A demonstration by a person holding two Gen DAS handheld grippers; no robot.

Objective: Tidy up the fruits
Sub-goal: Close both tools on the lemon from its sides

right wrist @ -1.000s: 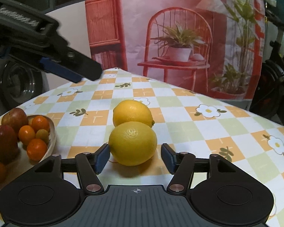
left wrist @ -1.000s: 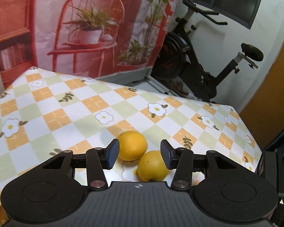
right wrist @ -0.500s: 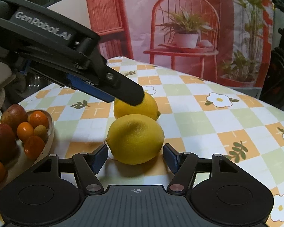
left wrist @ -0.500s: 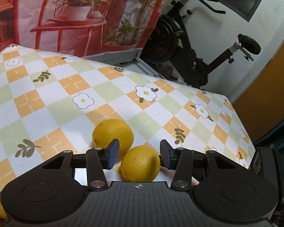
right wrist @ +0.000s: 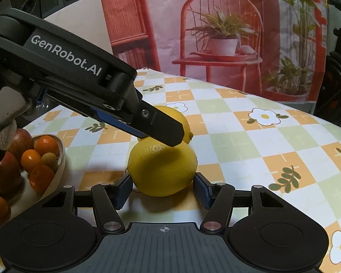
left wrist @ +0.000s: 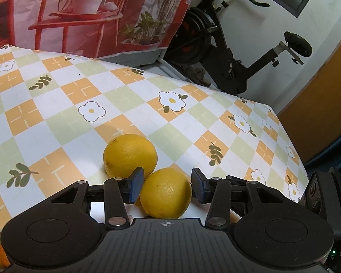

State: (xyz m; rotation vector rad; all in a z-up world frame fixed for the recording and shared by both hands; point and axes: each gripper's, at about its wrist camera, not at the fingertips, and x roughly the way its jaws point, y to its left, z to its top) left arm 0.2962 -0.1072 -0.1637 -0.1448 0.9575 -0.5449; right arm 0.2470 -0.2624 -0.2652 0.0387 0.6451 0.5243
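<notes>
The right tool (right wrist: 163, 188) has a lemon (right wrist: 162, 170) between its fingers. Its jaws have just been closing, and both blue pads now lie against the lemon's lower flanks, so it grips the fruit. The lemon sits on the bench (right wrist: 238, 141), straight ahead of the tool and close to its body.

A second lemon (right wrist: 184, 120) lies just beyond the first and touches it. It is a little to the right of the tool's centre line and half hidden.

The left tool (left wrist: 167, 186) comes in from the upper left of the right tool's view and slants down. One fingertip (right wrist: 170, 134) sits over the top of the gripped lemon, in front of the second one. The left tool's jaws stand apart and hold nothing. In its own view the gripped lemon shows between its two pads and the second lemon lies ahead and to the left. I cannot tell whether its pads touch either fruit.

A bowl (right wrist: 61, 159) stands on the bench to the left of the right tool, beside its left finger. It is filled with small oranges (right wrist: 46, 145) and red fruit (right wrist: 20, 141).
</notes>
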